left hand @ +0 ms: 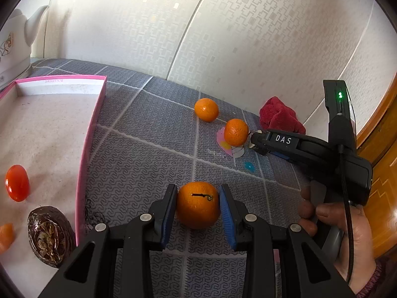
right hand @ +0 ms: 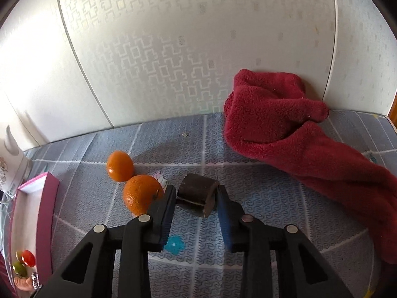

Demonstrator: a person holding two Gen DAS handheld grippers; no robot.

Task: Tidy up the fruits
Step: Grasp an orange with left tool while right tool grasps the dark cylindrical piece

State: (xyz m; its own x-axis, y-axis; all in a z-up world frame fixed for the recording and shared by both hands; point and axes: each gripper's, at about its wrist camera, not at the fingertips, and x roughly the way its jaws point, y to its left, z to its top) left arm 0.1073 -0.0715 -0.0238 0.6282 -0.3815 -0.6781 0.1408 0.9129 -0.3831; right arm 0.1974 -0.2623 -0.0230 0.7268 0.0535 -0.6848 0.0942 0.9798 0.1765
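Grey patterned matting [left hand: 153, 134] covers the work surface, which runs back to a pale wallpapered wall.

Left gripper [left hand: 198, 207]: fingers clamped on a mandarin [left hand: 198, 204], one blue pad against each side. The fruit is round and bright orange, with a dimpled skin and a short dark stem mark on its upper face. It is held just beside the pink-rimmed tray [left hand: 93, 124], off the tray's right edge; whether it touches the matting cannot be determined.

Two more mandarins lie beyond the tray's right edge: one [left hand: 206, 109] near the wall, one [left hand: 236, 132] resting on a pale sticker. In the right wrist view they appear close together [right hand: 120, 166] [right hand: 141, 193]; the nearer one is partly covered by the gripper finger.

Right gripper [right hand: 197, 200]: fingers set on either side of a dark brown block [right hand: 197, 196] with a rounded top and a paler layer in its cut face. Both pads appear to touch it, but its identity cannot be made out. It sits well to the right of the tray.

Inside the tray: a red tomato [left hand: 17, 182], a dark wrinkled oval item [left hand: 49, 236], and an orange piece [left hand: 6, 236] cut off by the frame edge.

A red fleece cloth [right hand: 297, 136] lies against the wall, far from the tray. A white kettle [left hand: 15, 39] stands behind the tray, partly out of frame.
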